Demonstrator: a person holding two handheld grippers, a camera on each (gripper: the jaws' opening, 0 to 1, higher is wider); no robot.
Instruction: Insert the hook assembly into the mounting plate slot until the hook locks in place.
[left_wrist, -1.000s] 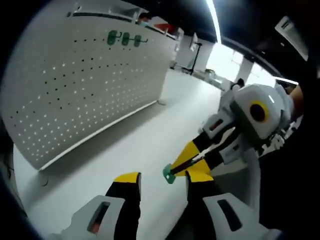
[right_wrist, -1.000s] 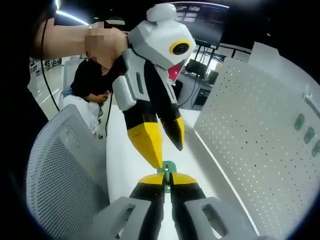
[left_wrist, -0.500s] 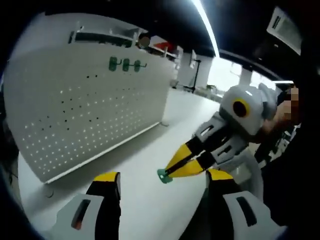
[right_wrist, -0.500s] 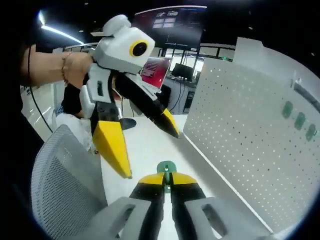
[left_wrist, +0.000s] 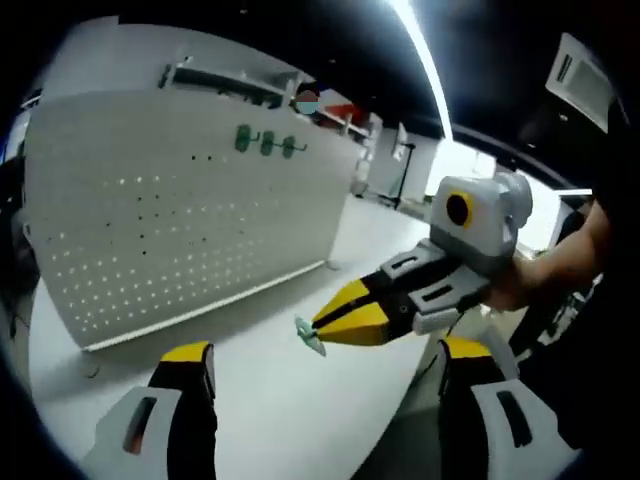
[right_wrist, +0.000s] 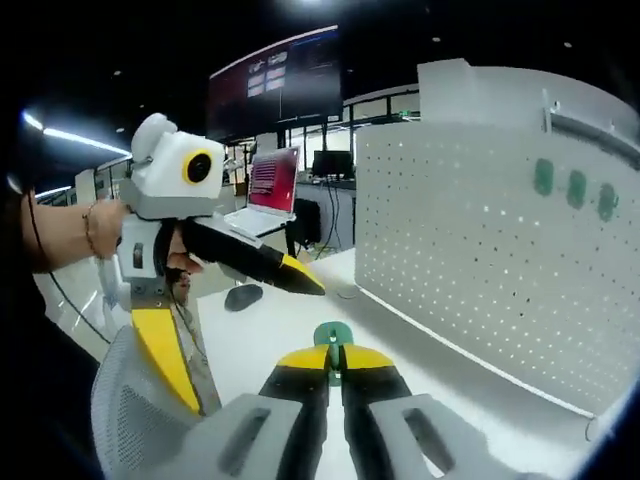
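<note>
Right gripper (right_wrist: 333, 362) is pinching the green hook (right_wrist: 331, 335); left gripper (left_wrist: 325, 365) is gaping empty; white pegboard (left_wrist: 180, 220) at 10 o'clock is carrying three green hooks (left_wrist: 265, 143)

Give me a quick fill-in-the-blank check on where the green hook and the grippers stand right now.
1. The right gripper is shut on a ___ hook.
2. The left gripper's jaws stand ___.
3. ___ green hooks already hang on the white pegboard.

Missing words: green; open; three
</note>
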